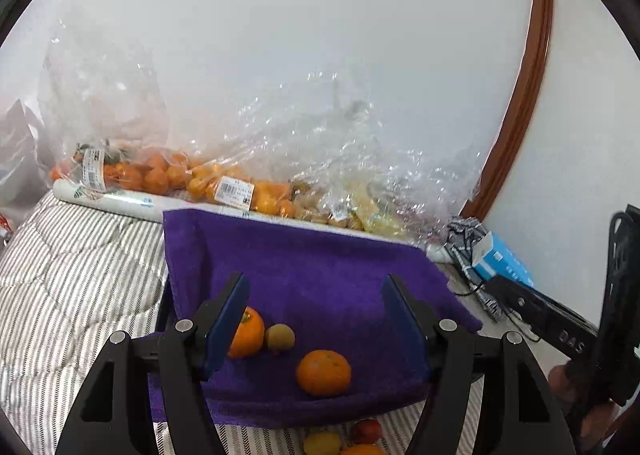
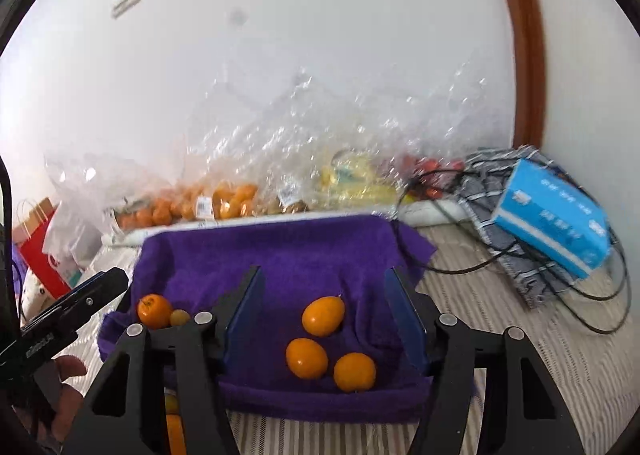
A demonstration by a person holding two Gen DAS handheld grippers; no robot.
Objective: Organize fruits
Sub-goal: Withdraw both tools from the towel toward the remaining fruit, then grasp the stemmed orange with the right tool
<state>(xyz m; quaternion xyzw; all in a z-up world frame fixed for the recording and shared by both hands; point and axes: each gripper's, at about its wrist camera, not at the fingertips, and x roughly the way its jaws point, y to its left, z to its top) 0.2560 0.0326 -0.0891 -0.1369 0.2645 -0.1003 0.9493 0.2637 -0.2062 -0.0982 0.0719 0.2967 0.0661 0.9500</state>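
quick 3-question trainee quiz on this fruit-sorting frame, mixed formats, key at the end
1. True or false: the right gripper is clamped on a fruit.
2. What colour is the cloth the fruit lies on? A) green B) purple C) white
3. In the right wrist view, how many orange fruits show on the cloth between the right gripper's two fingers?

Key
1. False. The jaws stand open, with nothing pressed between the pads.
2. B
3. Three
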